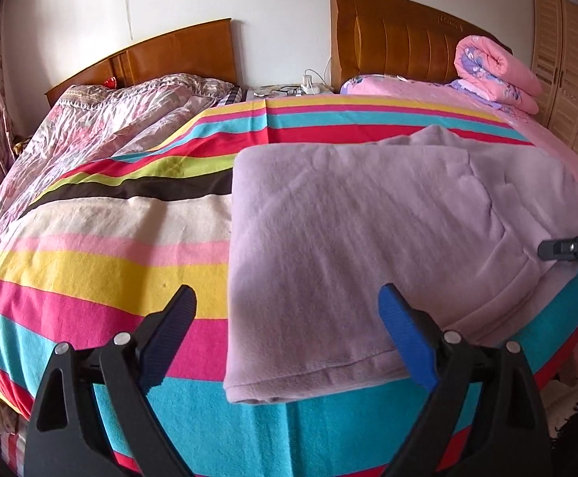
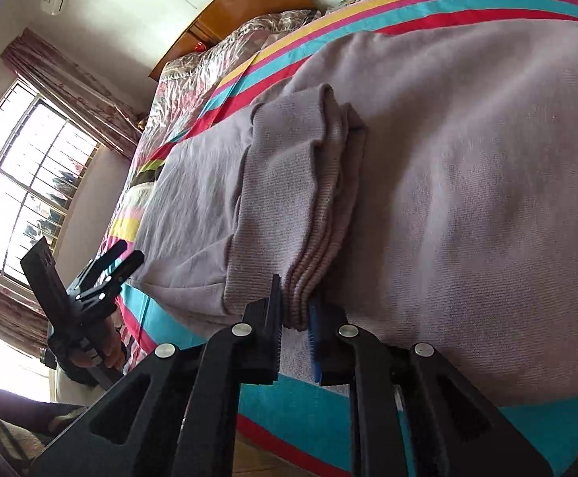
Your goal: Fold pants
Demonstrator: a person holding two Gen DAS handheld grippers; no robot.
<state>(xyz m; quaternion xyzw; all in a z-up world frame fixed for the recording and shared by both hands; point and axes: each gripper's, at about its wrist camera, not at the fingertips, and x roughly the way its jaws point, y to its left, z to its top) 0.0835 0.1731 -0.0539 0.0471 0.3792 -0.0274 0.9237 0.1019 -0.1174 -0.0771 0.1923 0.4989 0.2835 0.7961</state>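
- Two views logged, left wrist first. Soft lilac fleece pants (image 1: 368,230) lie flat on the bright multicolour striped bedsheet (image 1: 110,262), already doubled into a broad rectangle near the bed's front edge.
- Left gripper (image 1: 285,310): jaws spread wide, nothing between them; its blue-padded finger (image 1: 404,334) sits over the near hem corner, the other finger hangs over bare sheet.
- At the far right of this view, a black tip of the right gripper (image 1: 571,244) shows at the fabric's edge.
- Right wrist view: right gripper (image 2: 295,318) is clenched on the ribbed lilac cuff bundle (image 2: 309,262), several layers pinched together between the pads. The left gripper (image 2: 106,274) appears here at the fabric's other end, jaws parted, not touching cloth.
- Judgement, step in hand: the right side seems secured; the left side likely needs a matching pinch on its hem corner.
- For a clean fold: take all layers at once, bite fully past the hem, lift both ends level, keep the cloth lightly taut, and land edge on edge.
- Risk: an inner layer slipping free and skewing the fold.
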